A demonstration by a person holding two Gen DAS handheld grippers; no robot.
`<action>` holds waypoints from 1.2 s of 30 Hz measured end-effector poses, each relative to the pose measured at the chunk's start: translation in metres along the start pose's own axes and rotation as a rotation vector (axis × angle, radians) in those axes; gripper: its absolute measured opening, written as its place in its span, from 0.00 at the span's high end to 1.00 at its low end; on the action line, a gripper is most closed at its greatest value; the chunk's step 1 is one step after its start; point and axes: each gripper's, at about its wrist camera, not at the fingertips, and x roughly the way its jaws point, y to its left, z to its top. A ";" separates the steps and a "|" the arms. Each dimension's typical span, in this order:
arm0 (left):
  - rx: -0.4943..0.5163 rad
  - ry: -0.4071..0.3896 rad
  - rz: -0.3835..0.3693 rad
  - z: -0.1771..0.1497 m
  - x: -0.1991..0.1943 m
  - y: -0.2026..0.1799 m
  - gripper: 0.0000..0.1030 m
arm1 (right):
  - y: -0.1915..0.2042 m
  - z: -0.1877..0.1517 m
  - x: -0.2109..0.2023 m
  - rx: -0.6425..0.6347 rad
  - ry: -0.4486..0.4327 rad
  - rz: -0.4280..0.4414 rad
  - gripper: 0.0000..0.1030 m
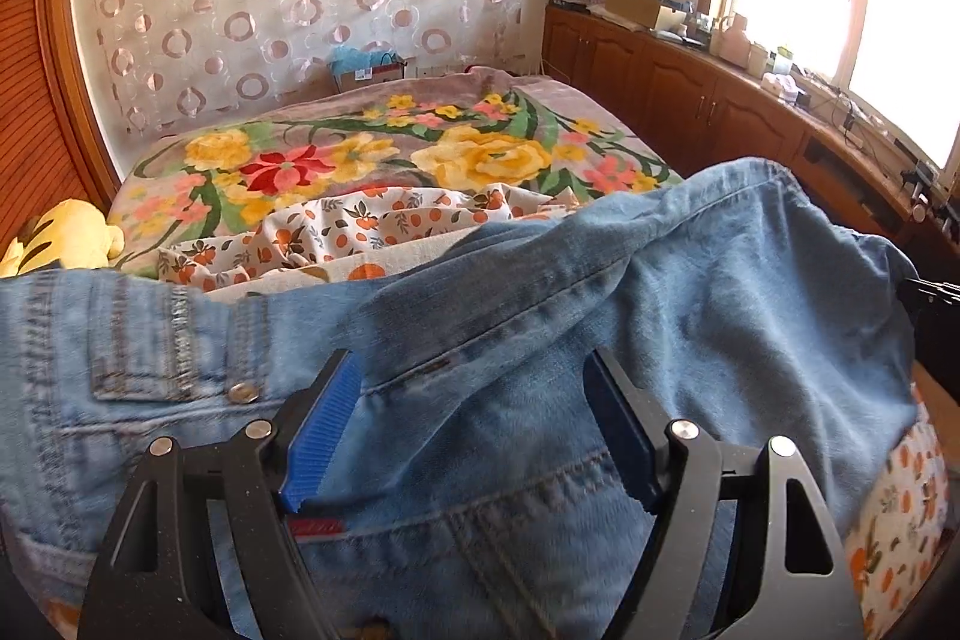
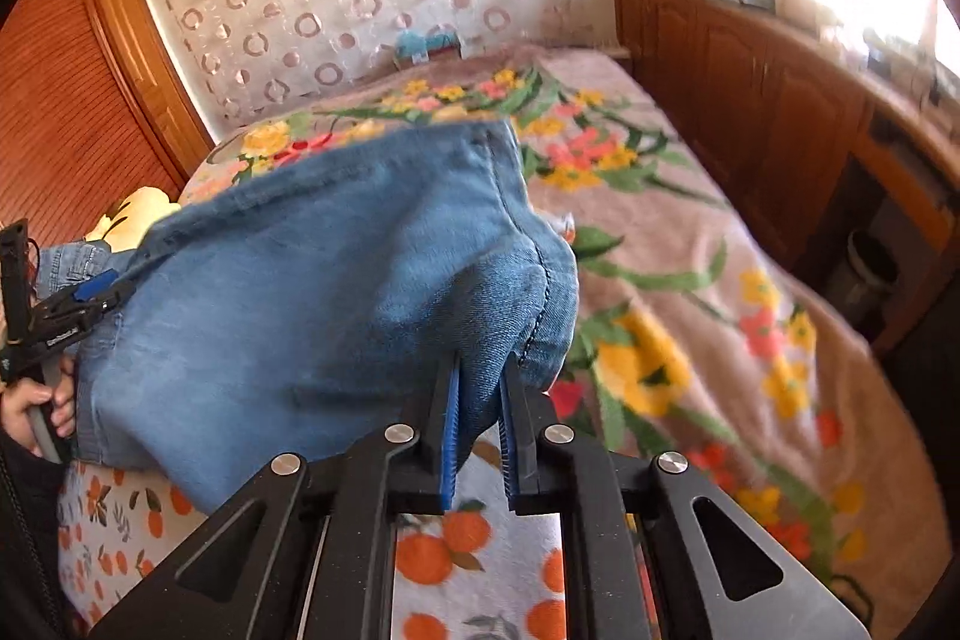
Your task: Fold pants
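Note:
Blue denim pants [image 1: 660, 292] lie bunched on the bed, waistband and back pocket toward the left wrist camera. My left gripper [image 1: 474, 364] stands wide open over the waistband area, denim lying between its blue pads [image 1: 318, 430] without being pinched. In the right wrist view my right gripper [image 2: 483, 370] is shut on a fold at the edge of the pants [image 2: 300, 292], and a leg section hangs lifted above the bed. The left gripper [image 2: 78, 304] shows at the far left there, held by a person's hand [image 2: 36, 406].
A floral blanket [image 2: 690, 280] covers the bed, with an orange-print sheet [image 2: 468, 538] under the pants. A yellow plush toy [image 1: 66, 238] sits at the left edge. Wooden cabinets [image 1: 690, 88] with clutter line the right side; a dark bin [image 2: 864, 274] stands by them.

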 end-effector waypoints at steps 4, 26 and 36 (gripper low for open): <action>0.009 -0.056 0.012 -0.001 -0.044 0.009 0.25 | 0.025 0.016 -0.015 -0.046 -0.068 -0.011 0.92; -0.153 -0.161 0.219 -0.058 -0.170 0.138 0.25 | 0.315 -0.007 -0.007 -0.416 -0.071 0.584 0.97; -0.148 -0.138 0.213 -0.063 -0.160 0.134 0.25 | 0.319 -0.038 0.011 -0.430 0.046 0.547 0.82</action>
